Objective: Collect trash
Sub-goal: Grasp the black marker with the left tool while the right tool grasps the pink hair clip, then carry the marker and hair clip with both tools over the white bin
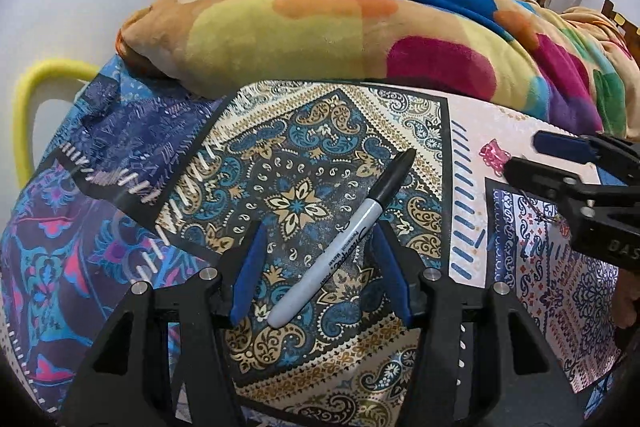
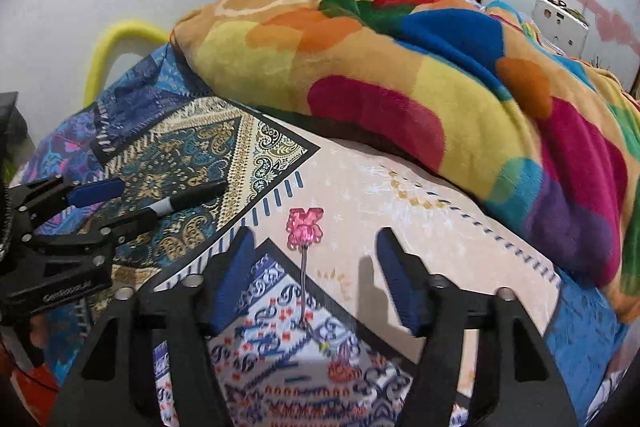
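On bed, patterned sheet (image 1: pixel 304 163) | left gripper (image 1: pixel 320 259) fingers spread, straddling Sharpie marker (image 1: pixel 344 239) | right gripper (image 2: pixel 316 267) fingers spread around pink charm (image 2: pixel 304 227) | square up on barrel, then pinch mid-barrel.

Both views are evenly and brightly lit by soft indoor light; no lamp is visible. Colours are saturated. Shadows are soft: a faint one falls beside the marker (image 1: pixel 344 241), and a darker band lies under the blanket (image 2: pixel 400 75) edge. Strong fisheye distortion bends the bed (image 1: pixel 304 187) outward, and black vignetting fills every corner. The left view is sharp at centre. The right view is softer, with slight blur on the blue pads (image 2: pixel 396 279).
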`<state>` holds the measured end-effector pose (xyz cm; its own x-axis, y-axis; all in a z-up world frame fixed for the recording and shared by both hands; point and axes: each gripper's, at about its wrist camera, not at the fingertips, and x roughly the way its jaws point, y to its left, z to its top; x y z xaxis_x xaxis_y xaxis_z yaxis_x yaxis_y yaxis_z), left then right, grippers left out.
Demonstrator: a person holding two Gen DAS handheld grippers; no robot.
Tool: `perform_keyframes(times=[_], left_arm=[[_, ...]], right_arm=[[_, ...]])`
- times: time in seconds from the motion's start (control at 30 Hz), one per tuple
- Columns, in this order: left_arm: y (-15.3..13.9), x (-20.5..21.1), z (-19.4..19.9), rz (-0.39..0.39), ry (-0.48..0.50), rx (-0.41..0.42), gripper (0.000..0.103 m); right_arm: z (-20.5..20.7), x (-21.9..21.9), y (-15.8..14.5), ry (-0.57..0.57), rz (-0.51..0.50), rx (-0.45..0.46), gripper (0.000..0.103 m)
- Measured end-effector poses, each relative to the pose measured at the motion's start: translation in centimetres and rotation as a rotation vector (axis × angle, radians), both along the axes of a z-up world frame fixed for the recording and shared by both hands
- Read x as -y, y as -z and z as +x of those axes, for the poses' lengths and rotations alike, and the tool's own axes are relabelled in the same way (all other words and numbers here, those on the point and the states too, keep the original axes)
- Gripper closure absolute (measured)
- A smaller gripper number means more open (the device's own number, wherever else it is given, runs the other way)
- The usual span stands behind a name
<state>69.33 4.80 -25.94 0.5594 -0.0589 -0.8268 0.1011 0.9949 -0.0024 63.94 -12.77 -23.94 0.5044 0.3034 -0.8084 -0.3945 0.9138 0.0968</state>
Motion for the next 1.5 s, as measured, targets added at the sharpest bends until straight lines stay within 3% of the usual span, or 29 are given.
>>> perform_keyframes(times=[0.07,0.23,0.27,0.3,0.37,0.47,0.57,0.8,1.23,1.5], left_arm=[[0.3,0.1,-0.1,-0.016,0.007,0.002,0.061],[0.3,0.1,-0.3,-0.038,0.009,-0.003,0.068],[0.2,0.2,-0.3,-0.044,0.009,-0.01,0.071],[0.1,0.2,-0.4,-0.052,0.004,-0.021,0.073],[0.0,0.3,-0.7,-0.078,0.009,-0.044,0.084],[-0.2,0.9,-1.4,-0.061,0.022,-0.059,0.093],[-0.2,1.7,-2.3,-0.024,0.028,-0.058,0.093],[-1.8,2.3,-4.6,-0.029,-0.002,-0.044,0.093],[-11.9,2.7,-11.3,-0.024,-0.016,0.094,0.093],[-15.6,0.9,-17.2,-0.054,-0.063,0.138,0.093]], right_arm=[[0.3,-0.4,0.5,-0.006,-0.002,-0.016,0.052],[0.4,-1.7,1.3,-0.025,-0.073,-0.005,0.066],[0.3,-1.9,1.3,-0.028,-0.086,0.005,0.071],[0.2,-2.1,1.3,-0.038,-0.09,0.008,0.085],[0.1,-2.2,1.1,-0.039,-0.093,-0.003,0.084],[-0.2,-2.0,0.9,-0.044,-0.081,-0.016,0.084],[-0.8,-1.5,0.4,-0.041,-0.052,-0.038,0.084],[-2.6,-0.8,-1.8,-0.032,-0.047,-0.025,0.084],[-7.3,0.1,-9.2,-0.033,-0.021,0.037,0.084],[-12.7,-0.7,-13.5,-0.076,0.04,0.074,0.084]])
